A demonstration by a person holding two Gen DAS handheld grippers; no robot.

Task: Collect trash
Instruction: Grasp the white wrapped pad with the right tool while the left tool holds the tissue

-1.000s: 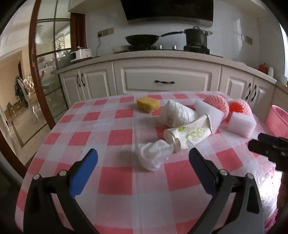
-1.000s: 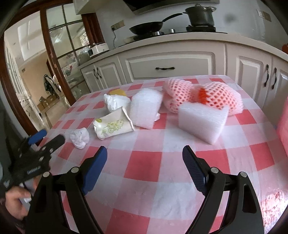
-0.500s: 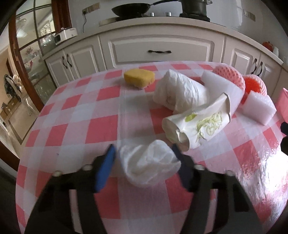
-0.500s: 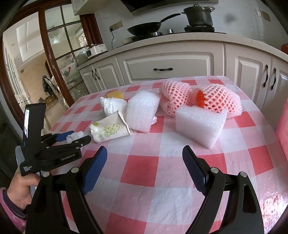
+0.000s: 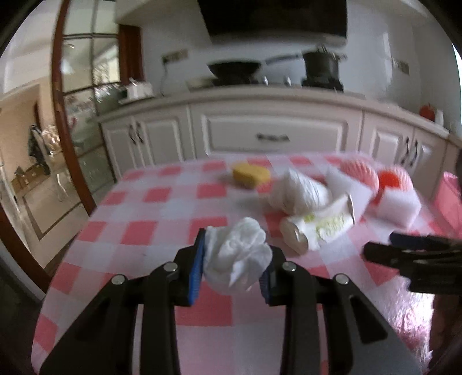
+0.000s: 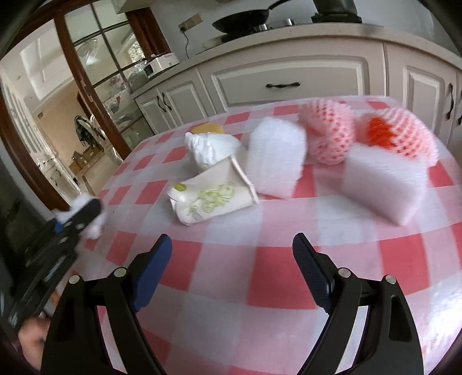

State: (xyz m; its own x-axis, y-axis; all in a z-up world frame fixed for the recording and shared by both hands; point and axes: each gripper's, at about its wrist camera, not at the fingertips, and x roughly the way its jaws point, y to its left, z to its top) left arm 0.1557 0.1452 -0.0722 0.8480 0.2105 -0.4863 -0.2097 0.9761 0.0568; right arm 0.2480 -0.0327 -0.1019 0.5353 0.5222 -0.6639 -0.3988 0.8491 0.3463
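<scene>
Crumpled white tissue (image 5: 235,256), slightly blurred, sits pinched between the left gripper (image 5: 231,272) jaws.

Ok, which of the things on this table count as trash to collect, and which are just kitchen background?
Trash:
crumpled tissue, clamped in the left hand-held gripper
crushed paper cup
white plastic bag
white foam pieces
pink foam fruit nets
yellow sponge, probably

Background:
frying pan
pot
cabinets
checked tablecloth

The right hand-held gripper is open and holds nothing.
</scene>
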